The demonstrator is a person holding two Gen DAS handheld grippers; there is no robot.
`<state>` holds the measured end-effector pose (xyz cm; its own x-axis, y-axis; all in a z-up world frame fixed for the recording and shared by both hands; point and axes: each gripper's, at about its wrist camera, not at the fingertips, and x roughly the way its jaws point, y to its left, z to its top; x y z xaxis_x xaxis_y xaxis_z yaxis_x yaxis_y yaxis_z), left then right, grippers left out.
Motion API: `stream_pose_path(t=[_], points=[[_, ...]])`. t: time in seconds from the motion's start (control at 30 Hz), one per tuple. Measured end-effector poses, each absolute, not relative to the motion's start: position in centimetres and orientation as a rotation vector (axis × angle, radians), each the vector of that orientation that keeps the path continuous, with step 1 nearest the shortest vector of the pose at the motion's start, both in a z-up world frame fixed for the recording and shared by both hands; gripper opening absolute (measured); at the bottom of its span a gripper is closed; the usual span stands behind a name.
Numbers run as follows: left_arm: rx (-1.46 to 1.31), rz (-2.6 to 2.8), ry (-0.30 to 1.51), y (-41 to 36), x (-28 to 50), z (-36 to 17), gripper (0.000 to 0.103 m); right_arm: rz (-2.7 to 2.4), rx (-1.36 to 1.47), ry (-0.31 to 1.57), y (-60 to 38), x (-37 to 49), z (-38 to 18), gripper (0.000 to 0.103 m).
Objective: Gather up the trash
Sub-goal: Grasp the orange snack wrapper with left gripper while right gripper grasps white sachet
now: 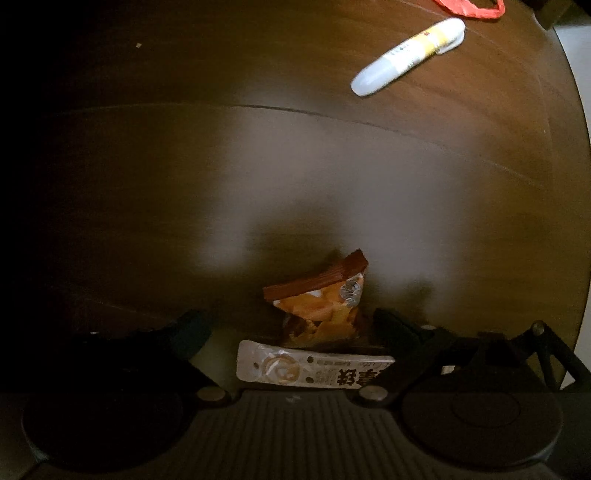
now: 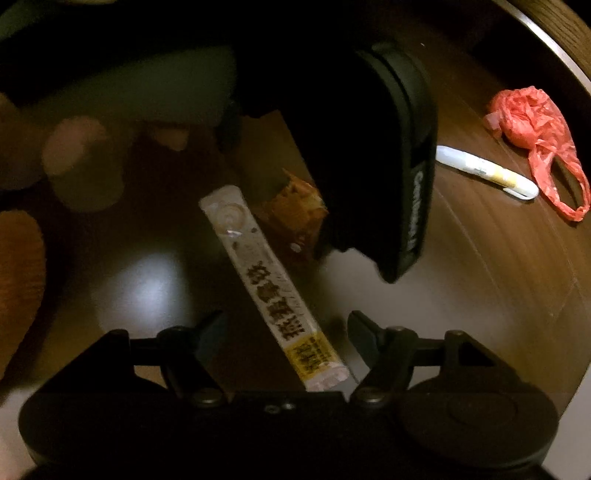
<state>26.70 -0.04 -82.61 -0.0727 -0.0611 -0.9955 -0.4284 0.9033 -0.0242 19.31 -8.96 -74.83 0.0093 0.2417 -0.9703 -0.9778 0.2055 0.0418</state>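
An orange crumpled snack wrapper (image 1: 321,306) and a long white sachet (image 1: 314,371) lie on the dark wooden table (image 1: 258,166). My left gripper (image 1: 291,325) is open, with its fingers on either side of both. In the right wrist view the sachet (image 2: 273,291) lies lengthwise between the open fingers of my right gripper (image 2: 288,328), its yellow end nearest the camera. The orange wrapper (image 2: 295,210) lies just beyond, partly hidden under the black body of the left gripper (image 2: 380,166).
A white and yellow marker (image 1: 410,55) (image 2: 487,171) lies farther back on the table. A crumpled red plastic bag (image 2: 535,140) (image 1: 476,7) sits beyond it near the round table's edge (image 2: 546,40). The person's hand (image 2: 74,158) shows at the left.
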Motion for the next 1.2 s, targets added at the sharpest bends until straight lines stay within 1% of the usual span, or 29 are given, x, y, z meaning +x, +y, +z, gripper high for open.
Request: stream_pose_path(t=[0.07, 0.17, 0.2, 0.23, 0.27, 0.3, 0.33, 0.37, 0.4, 0.43, 0.53, 0.63, 0.73, 0.77, 0.83, 1.03, 1.2], points=[[-0.399, 0.318, 1.633, 0.1, 26.8, -82.9, 0.081, 1.156, -0.866, 1.146, -9.0, 19.3, -75.1, 0.068], [-0.396, 0.325, 1.625, 0.3, 26.8, -82.9, 0.081, 1.161, -0.857, 1.142, -9.3, 19.0, -75.1, 0.064], [-0.392, 0.323, 1.622, 0.2, 26.8, -82.9, 0.081, 1.17, -0.855, 1.139, -9.1, 19.2, -75.2, 0.061], [-0.384, 0.325, 1.618, -0.2, 26.7, -82.9, 0.078, 1.184, -0.852, 1.136, -9.1, 18.9, -75.1, 0.057], [-0.375, 0.329, 1.615, -0.3, 26.7, -82.8, 0.072, 1.201, -0.845, 1.138, -9.1, 18.8, -74.9, 0.048], [-0.366, 0.334, 1.613, -0.4, 26.5, -82.6, 0.069, 1.211, -0.844, 1.136, -9.1, 18.6, -74.8, 0.043], [-0.363, 0.335, 1.611, -0.4, 26.5, -82.4, 0.062, 1.216, -0.846, 1.135, -9.1, 18.5, -74.7, 0.041], [-0.363, 0.336, 1.609, -0.4, 26.5, -82.3, 0.055, 1.219, -0.846, 1.135, -9.3, 18.5, -74.5, 0.035], [-0.365, 0.336, 1.609, -0.4, 26.7, -82.0, 0.051, 1.217, -0.842, 1.133, -9.4, 18.5, -74.4, 0.03], [-0.366, 0.338, 1.611, -0.4, 26.9, -81.8, 0.047, 1.214, -0.841, 1.137, -9.5, 18.5, -74.3, 0.029], [-0.348, 0.359, 1.613, -0.3, 27.1, -81.3, 0.046, 1.203, -0.85, 1.139, -9.6, 18.3, -74.2, 0.025], [-0.353, 0.38, 1.61, 0.3, 27.4, -80.4, 0.045, 1.143, -0.793, 1.205, -10.1, 19.4, -74.2, 0.024], [-0.34, 0.39, 1.593, 0.4, 27.9, -79.1, 0.041, 1.035, -0.707, 1.284, -11.6, 20.6, -73.9, 0.023], [-0.339, 0.396, 1.591, 0.5, 27.9, -78.6, 0.04, 1.002, -0.678, 1.303, -12.2, 21.0, -73.6, 0.02], [-0.351, 0.394, 1.582, 0.8, 28.1, -77.4, 0.038, 0.923, -0.615, 1.347, -13.6, 22.0, -72.8, 0.019], [-0.32, 0.379, 1.555, 0.7, 28.6, -74.1, 0.034, 0.774, -0.485, 1.422, -16.9, 24.8, -69.7, 0.018], [-0.36, 0.376, 1.55, 1.4, 28.0, -70.4, 0.034, 0.642, -0.306, 1.466, -18.6, 26.3, -64.9, 0.018]])
